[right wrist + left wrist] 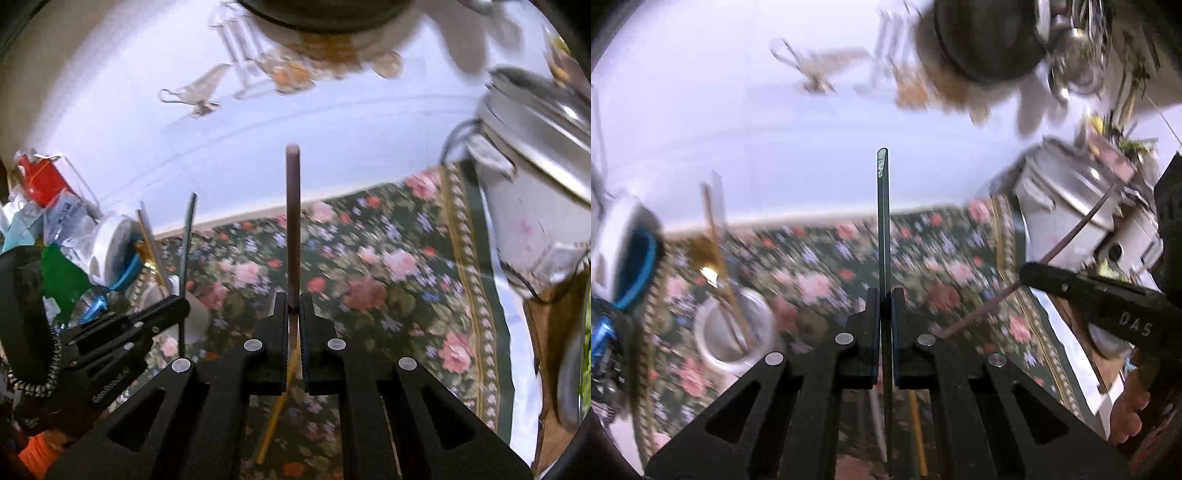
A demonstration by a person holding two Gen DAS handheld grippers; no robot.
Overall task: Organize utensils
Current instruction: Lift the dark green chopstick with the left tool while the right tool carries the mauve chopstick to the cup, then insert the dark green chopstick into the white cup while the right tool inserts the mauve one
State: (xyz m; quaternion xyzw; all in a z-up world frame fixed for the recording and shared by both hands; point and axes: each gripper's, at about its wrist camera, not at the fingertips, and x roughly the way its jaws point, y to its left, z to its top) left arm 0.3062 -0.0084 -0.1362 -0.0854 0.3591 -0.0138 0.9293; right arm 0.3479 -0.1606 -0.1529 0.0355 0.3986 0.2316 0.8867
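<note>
Floral cloth (960, 269), dark green with pink roses, covers the work surface; a pale tiled wall (738, 129) stands behind it.

Left wrist view, left to right:
- White tub (624, 236) with a blue rim, at the far left edge, blurred.
- White cup (735, 332) on the cloth, holding a gold utensil (718, 243) that leans out of it.
- Left gripper (884, 306), jaws closed tight on a green stick (882, 206) that points straight ahead, its tip against the wall.
- Right gripper (1030, 271), entering from the right edge, jaws closed on a brown stick (1075, 229) held at a slant.
- Steel pot (1071, 192) with lid, beyond the right gripper.

Right wrist view, left to right:
- Clutter of packets with a red box (40, 181), far left.
- Tub (110, 243), then the cup (195, 314), mostly hidden behind the left gripper (177, 306).
- Green stick (186, 251), upright in the left gripper, beside the gold utensil (151, 243).
- Brown stick (293, 221), clamped between the jaws of the right gripper (293, 314), pointing ahead above the cloth (388, 277).
- Yellow stick (277, 402), lying on the cloth below the right gripper.
- Pot (535, 192), at the right edge, tilted by the lens.
</note>
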